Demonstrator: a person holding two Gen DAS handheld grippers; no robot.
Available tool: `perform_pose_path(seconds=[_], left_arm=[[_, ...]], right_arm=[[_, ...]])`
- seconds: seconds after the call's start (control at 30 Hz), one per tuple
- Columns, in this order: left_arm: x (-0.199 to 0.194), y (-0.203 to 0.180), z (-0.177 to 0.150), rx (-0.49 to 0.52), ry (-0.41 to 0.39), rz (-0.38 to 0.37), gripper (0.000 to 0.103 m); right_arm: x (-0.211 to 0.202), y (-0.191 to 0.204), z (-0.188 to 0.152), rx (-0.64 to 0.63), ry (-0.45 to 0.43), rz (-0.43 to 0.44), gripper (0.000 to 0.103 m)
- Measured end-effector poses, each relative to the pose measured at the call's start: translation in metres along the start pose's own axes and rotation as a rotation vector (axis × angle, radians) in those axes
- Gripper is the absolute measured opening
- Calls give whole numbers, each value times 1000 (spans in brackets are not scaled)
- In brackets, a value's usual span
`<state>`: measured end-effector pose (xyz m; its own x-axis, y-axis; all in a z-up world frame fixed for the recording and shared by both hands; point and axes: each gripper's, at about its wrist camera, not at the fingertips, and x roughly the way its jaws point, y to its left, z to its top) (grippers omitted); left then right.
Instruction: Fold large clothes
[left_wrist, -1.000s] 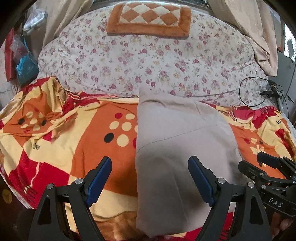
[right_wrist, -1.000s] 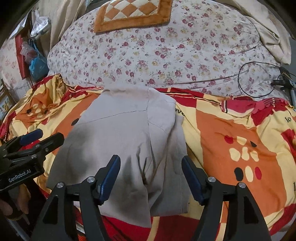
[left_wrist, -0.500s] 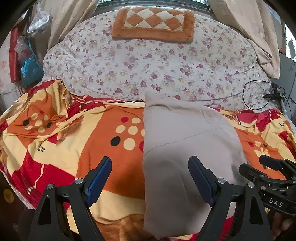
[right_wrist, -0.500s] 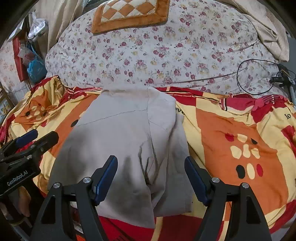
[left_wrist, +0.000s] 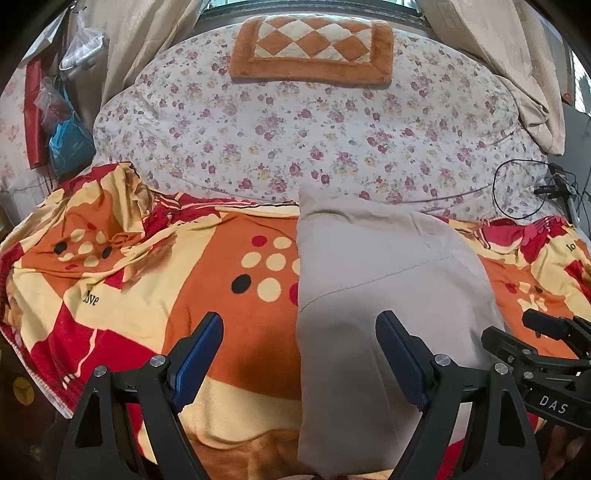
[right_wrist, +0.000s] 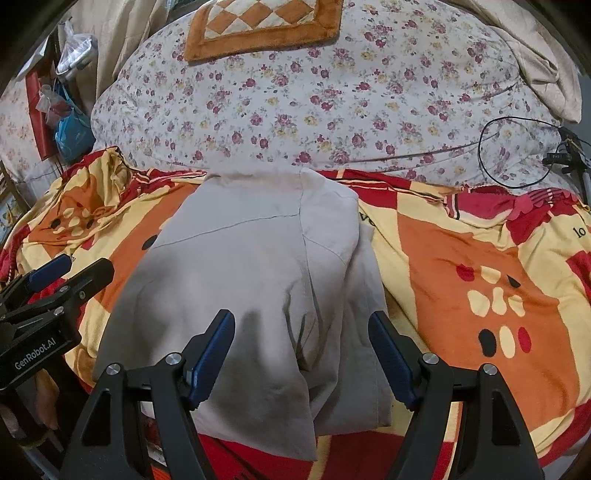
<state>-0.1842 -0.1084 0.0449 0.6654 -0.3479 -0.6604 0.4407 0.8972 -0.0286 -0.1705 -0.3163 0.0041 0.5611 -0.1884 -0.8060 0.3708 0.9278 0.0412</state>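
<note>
Garment (right_wrist: 251, 280) folded on blanket (right_wrist: 461, 258)

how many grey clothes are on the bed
1: a folded grey fabric garment lying on the orange, red and yellow patterned blanket, in front of the floral quilt. More may be hidden.

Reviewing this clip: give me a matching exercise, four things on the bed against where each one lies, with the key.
Things:
1. beige garment
2. checkered cushion
3. black cable
4. blue plastic bag

Places:
A. looped at the right edge of the floral quilt
B. hanging at the far left, beside the bed
C. folded on the orange and red blanket
D. on top of the floral quilt, at the far side

Pairs: 1-C, 2-D, 3-A, 4-B
</note>
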Motion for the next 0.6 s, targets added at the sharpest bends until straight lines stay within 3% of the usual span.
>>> perform_pose_path(seconds=[0.6], left_arm=[[13, 3, 5, -14, 25, -5, 85]], right_arm=[[11, 4, 9, -6, 16, 2, 79]])
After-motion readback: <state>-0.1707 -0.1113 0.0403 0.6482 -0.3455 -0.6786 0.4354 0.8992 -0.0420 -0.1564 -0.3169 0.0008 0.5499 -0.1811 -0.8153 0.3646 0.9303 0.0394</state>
